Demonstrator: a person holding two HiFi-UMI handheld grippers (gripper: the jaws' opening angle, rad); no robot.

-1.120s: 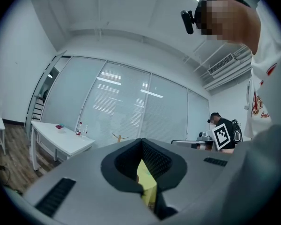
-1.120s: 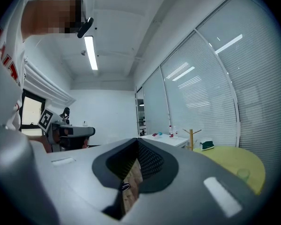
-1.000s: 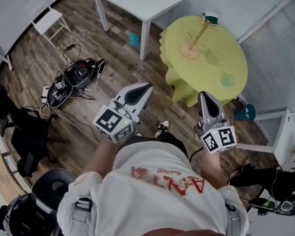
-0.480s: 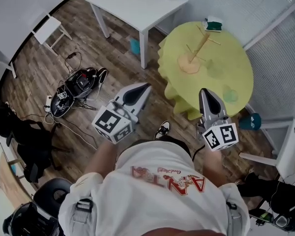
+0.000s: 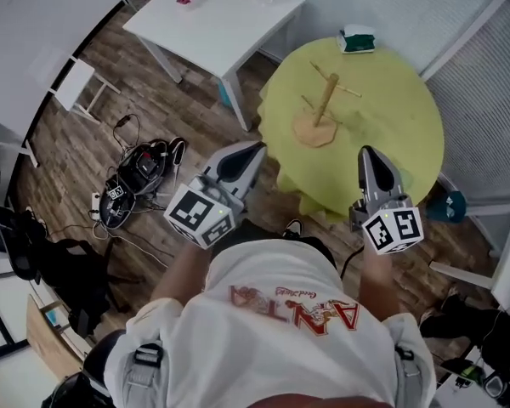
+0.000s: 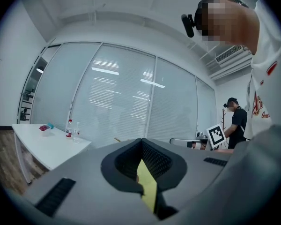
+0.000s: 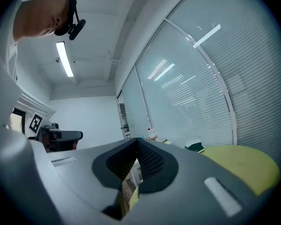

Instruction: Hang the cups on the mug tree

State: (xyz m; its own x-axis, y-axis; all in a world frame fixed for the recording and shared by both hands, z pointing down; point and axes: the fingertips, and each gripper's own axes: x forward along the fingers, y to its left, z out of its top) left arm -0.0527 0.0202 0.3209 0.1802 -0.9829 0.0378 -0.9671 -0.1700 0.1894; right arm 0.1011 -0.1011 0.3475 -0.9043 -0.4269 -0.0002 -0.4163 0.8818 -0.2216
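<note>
Nearest the camera, the left gripper [image 5: 250, 150] and the right gripper [image 5: 371, 153] are held out level in front of the person's chest. Each has its jaws pressed together with nothing between them; only a sliver of yellow cloth shows through the slot below the tips. Just beyond them stands the round table [image 5: 399, 126] under its yellow-green cloth. The wooden mug tree [image 5: 325, 100] is upright near the table's middle, and its pegs look bare. The cups cannot be made out on the cloth from here, so the step in hand looks like the approach. To do it well, I would stop square to the table's near edge with the tree within easy reach and find the cups first. I would open one pair of jaws only once it is lined up with a cup's wall or handle. A dark green thing [image 5: 357, 38] lies at the far edge, and a white table [image 5: 212, 24] stands beyond to the left.
</note>
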